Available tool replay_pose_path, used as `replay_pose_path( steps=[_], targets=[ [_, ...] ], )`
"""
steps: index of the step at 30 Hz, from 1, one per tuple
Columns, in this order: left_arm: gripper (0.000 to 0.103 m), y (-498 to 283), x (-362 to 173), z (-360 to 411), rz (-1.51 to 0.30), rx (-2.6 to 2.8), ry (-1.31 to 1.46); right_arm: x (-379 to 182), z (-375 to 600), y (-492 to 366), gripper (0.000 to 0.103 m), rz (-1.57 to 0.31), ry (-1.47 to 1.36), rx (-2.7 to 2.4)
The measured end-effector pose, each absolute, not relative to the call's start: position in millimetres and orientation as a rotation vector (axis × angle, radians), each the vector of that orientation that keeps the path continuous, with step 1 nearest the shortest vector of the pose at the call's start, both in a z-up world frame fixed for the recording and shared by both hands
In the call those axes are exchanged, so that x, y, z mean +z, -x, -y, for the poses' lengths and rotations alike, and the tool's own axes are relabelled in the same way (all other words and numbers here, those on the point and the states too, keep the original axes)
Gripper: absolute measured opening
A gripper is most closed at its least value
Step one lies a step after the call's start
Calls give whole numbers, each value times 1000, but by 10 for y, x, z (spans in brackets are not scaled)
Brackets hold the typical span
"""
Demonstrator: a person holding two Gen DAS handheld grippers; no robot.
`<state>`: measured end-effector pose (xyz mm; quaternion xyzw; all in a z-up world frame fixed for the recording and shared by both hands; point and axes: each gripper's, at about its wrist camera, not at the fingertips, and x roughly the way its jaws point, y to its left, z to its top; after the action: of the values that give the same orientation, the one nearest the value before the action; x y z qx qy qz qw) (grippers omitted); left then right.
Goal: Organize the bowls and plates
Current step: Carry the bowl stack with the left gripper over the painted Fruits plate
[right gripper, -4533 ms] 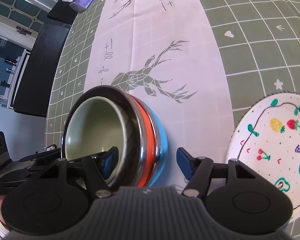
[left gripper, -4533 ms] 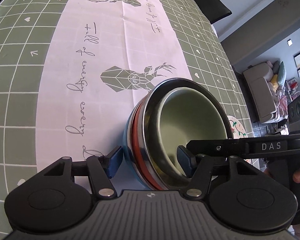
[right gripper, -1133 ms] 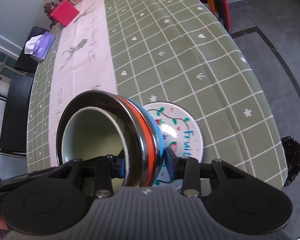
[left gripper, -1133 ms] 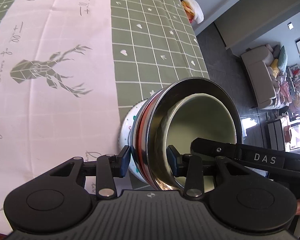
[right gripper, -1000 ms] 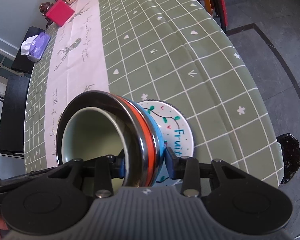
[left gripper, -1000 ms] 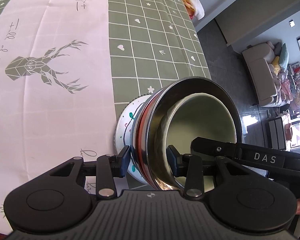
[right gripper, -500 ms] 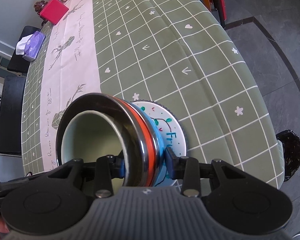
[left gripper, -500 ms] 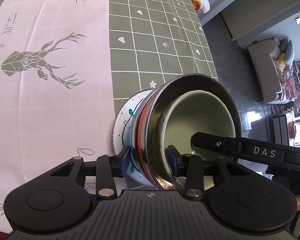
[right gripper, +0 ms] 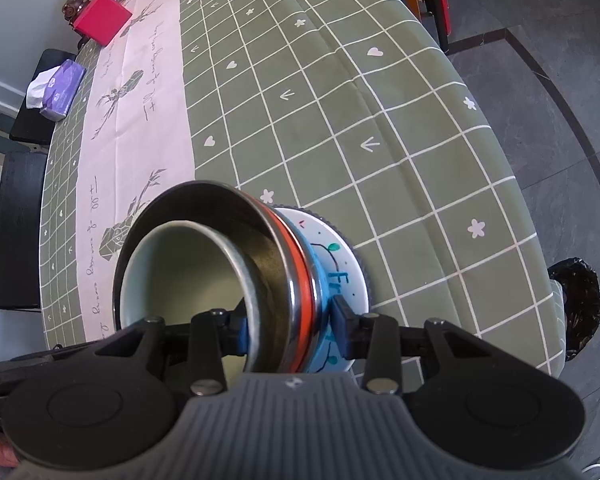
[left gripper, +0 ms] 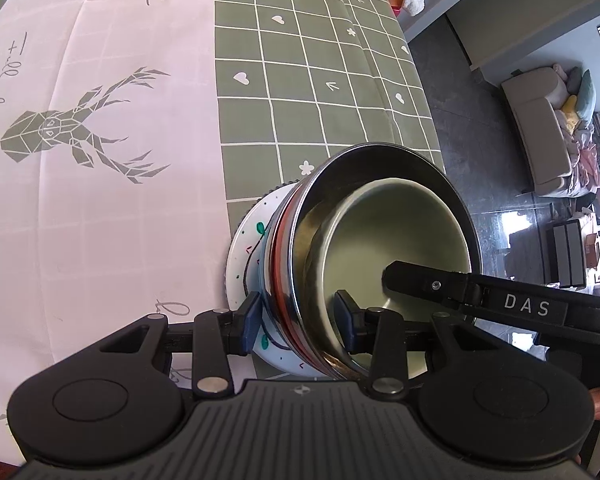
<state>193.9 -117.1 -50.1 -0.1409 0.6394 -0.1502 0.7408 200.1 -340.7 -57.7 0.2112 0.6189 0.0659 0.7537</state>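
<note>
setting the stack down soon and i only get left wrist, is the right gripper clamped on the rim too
observer: yes, the right gripper pinches the bowls at the rim, one finger inside, one outside.
operator: what shows of the plate on that side
observer: a crescent of plate beyond the bowls, with blue letters "Fr".
operator: anything at the far end of the table
observer: a red box stands there.
</note>
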Motion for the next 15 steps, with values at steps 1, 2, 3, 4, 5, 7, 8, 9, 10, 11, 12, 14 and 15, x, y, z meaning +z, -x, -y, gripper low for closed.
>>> replay_pose_path(
  steps=[1,2,3,4,5,7,8,9,10,11,12,14,15],
  targets=[
    [44,-1942,-501,1166,-1402,-330,315,-578,3408,-2002,39,-1352,-461,144],
    [44,-1947,-501,1162,-1402,-331,316,-579,3407,-2005,40,-1353,-462,144],
    [44,-1956,-501,1162,-1404,-333,315,-576,3401,-2008,41,-1354,-459,143],
    [44,-1957,-497,1163,-1405,-333,314,-572,3392,-2012,41,-1355,-454,142],
    [44,-1963,-496,1165,-1406,-333,310,-567,3380,-2016,41,-1356,-448,142],
    [44,-1975,-489,1173,-1405,-334,303,-554,3363,-2024,43,-1352,-435,144],
    [44,-1976,-483,1176,-1403,-333,300,-547,3358,-2029,43,-1349,-430,143],
    [44,-1977,-476,1180,-1400,-333,294,-543,3357,-2036,44,-1345,-427,143],
    [44,-1981,-474,1181,-1398,-332,293,-540,3356,-2040,45,-1343,-426,144],
    [45,-1987,-470,1179,-1395,-333,291,-537,3354,-2044,46,-1342,-426,145],
    [45,-1992,-469,1178,-1392,-334,290,-531,3352,-2046,48,-1340,-427,146],
    [46,-2003,-463,1172,-1389,-341,296,-517,3346,-2048,50,-1337,-426,148],
    [46,-2005,-456,1173,-1387,-347,295,-508,3346,-2048,53,-1332,-428,150]
  ],
)
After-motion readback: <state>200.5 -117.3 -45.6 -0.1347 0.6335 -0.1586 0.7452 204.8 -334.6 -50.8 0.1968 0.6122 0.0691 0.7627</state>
